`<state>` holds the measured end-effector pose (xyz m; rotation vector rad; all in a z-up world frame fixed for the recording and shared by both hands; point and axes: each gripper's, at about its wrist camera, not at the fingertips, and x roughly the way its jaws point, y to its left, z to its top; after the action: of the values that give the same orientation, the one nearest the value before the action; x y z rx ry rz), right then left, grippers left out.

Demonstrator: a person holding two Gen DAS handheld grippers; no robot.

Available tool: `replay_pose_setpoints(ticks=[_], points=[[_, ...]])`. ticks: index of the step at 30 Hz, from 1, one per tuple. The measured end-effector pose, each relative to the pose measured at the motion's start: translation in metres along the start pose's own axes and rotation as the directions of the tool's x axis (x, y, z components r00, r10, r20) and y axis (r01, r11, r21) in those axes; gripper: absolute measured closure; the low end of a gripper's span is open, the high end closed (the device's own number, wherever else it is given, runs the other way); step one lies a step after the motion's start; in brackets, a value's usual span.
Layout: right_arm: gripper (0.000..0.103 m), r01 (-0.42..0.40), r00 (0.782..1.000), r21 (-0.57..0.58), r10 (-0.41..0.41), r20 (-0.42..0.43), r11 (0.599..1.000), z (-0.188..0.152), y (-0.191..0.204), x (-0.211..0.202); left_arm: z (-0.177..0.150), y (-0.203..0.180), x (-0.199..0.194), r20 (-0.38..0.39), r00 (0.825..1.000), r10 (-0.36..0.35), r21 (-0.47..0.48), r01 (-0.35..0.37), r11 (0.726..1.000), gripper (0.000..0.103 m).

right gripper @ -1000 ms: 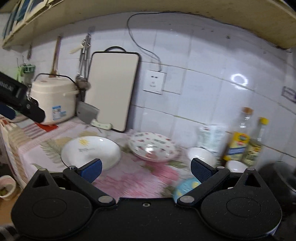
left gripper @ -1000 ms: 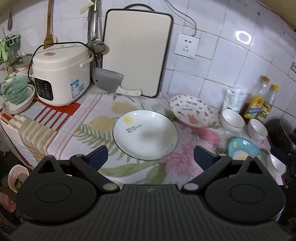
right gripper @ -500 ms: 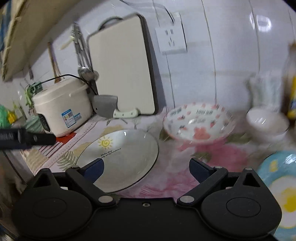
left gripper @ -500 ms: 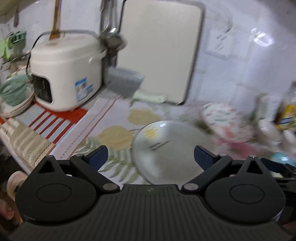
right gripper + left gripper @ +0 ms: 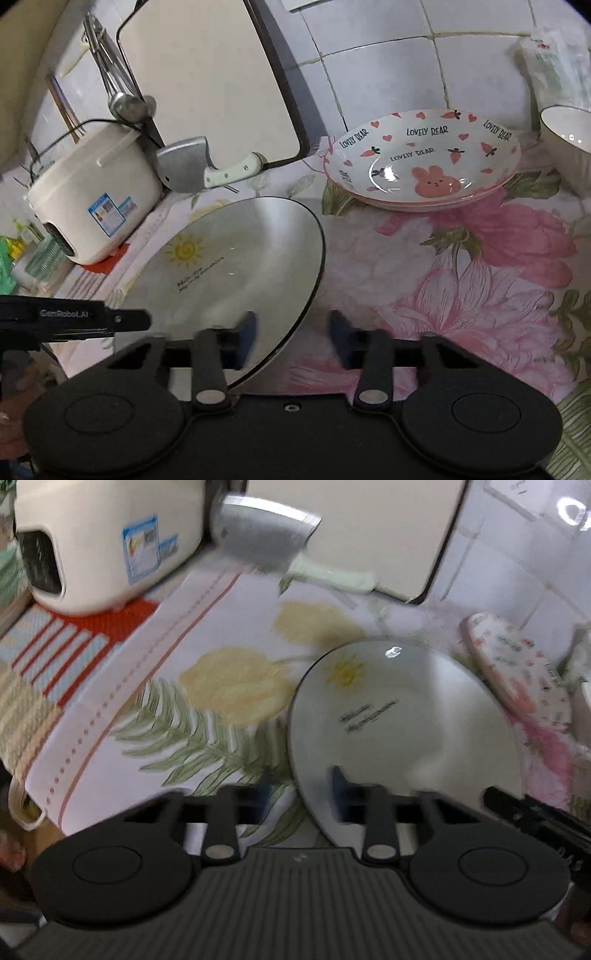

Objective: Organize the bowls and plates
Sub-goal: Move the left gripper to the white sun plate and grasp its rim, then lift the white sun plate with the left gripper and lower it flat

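**Claws closing on the sun plate's near rim**

Left wrist view: the left claw [image 5: 299, 794] is seen low over the table [image 5: 122, 716], its jaws just drawn in to a narrow gap astride the left near rim of the sun plate [image 5: 406, 723]. One pad sits outside the rim, the other over the plate's inner face; with the blur, it cannot be told whether the pads yet press. The bear plate [image 5: 517, 672] lies just beyond, to the right.

Right wrist view: the right claw [image 5: 291, 339] is likewise narrowed, its jaws having just been closing, with the plate's right near rim passing between them. Contact is not clearly shown; a small gap appears to be left. The bear plate [image 5: 424, 162] rests near the wall, a white bowl [image 5: 565, 140] beside it.

The plate is judged to be glazed ceramic: stiff, fairly heavy, slippery and breakable. The raised rim is the only purchase, best taken on opposite sides and lifted level.
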<state>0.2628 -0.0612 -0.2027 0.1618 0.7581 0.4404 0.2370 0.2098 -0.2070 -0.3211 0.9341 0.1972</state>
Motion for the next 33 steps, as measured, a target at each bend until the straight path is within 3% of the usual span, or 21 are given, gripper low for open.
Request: replay_pose_setpoints(ticks=[2, 7, 11, 15, 20, 33], points=[[0.081, -0.024, 1.0, 0.011, 0.024, -0.013, 1.0, 0.003, -0.001, 0.002, 0.001, 0.007, 0.001, -0.017, 1.0, -0.024, -0.055, 0.023, 0.998, 0.078], [0.082, 0.005, 1.0, -0.012, -0.005, -0.007, 1.0, 0.004, 0.003, 0.006, -0.006, -0.005, 0.001, -0.001, 1.0, -0.008, 0.005, 0.008, 1.0, 0.082], [0.081, -0.021, 1.0, 0.012, 0.021, 0.003, 1.0, 0.004, -0.003, 0.009, -0.005, -0.009, 0.001, 0.001, 1.0, 0.01, 0.018, -0.01, 1.0, 0.081], [0.081, -0.016, 0.999, -0.02, 0.015, -0.047, 1.0, 0.012, 0.001, 0.006, 0.001, -0.013, -0.003, -0.047, 0.999, 0.006, 0.077, -0.002, 0.997, 0.082], [0.081, -0.004, 0.998, -0.035, 0.002, -0.057, 0.999, 0.017, -0.002, -0.019, -0.004, -0.028, -0.025, -0.047, 0.998, -0.043, 0.152, 0.05, 0.987, 0.082], [0.08, 0.117, 0.993, -0.004, -0.117, -0.035, 0.993, -0.006, -0.035, -0.111, -0.049, -0.087, -0.047, -0.132, 0.978, -0.163, 0.205, 0.188, 0.961, 0.082]])
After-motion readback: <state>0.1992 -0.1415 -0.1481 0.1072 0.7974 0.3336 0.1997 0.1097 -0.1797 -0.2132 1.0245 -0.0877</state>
